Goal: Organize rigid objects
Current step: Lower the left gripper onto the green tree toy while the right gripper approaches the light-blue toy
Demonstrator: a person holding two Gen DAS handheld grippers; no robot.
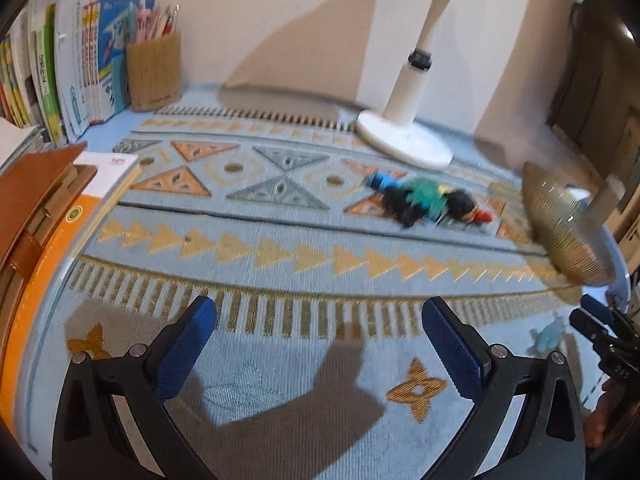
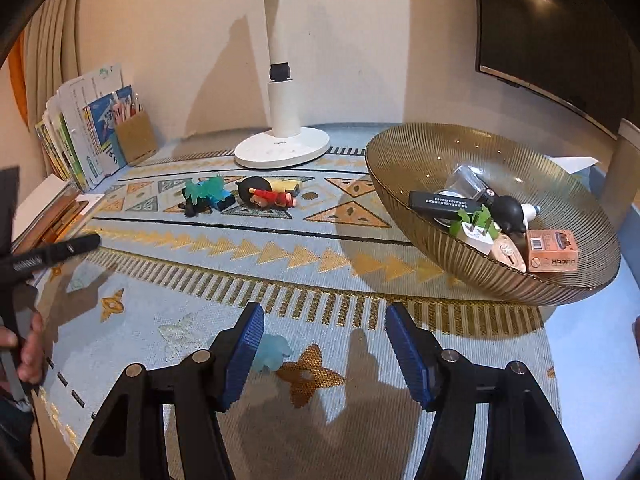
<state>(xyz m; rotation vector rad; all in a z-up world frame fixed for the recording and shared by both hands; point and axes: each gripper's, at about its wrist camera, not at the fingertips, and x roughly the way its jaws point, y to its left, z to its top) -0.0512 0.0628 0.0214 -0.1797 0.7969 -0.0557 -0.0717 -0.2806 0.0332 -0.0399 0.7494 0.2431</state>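
Books and pen holder point(image 2: 134, 142): standing at the far left, well apart from the glass bowl point(image 2: 400, 184); not being handled.
Left gripper point(image 1: 320, 340): hovering over bare cloth to the left of the bowl, jaws standing wide, nothing lying between them.
Toy cluster point(image 2: 240, 196): lying left of the bowl, in front of the white lamp base point(image 2: 280, 148); a green-and-black toy point(image 2: 204, 196) and a red-and-black figure point(image 2: 270, 196) sitting just beside each other, both waiting outside the bowl.
Small pale blue piece point(image 2: 272, 350): resting on the cloth nearer the onlooker than the bowl and to its left, partly hidden by the right gripper's left finger; its exact shape is hard to make out.
Right gripper point(image 2: 324, 350): pointing down at the cloth, jaws standing moderately apart and empty; the blue piece is lying beside the left pad, not between the pads.
Bowl contents: a black bar, a white plug, a black bulb and an orange box point(image 2: 554, 250) are already sitting inside.
Step in hand: judged to be reaching for the next loose item, collection being partly done.
Next move: seemingly calling for the right gripper to shift leftward until it is straddling the blue piece, close, then carry it over the bowl's near rim.
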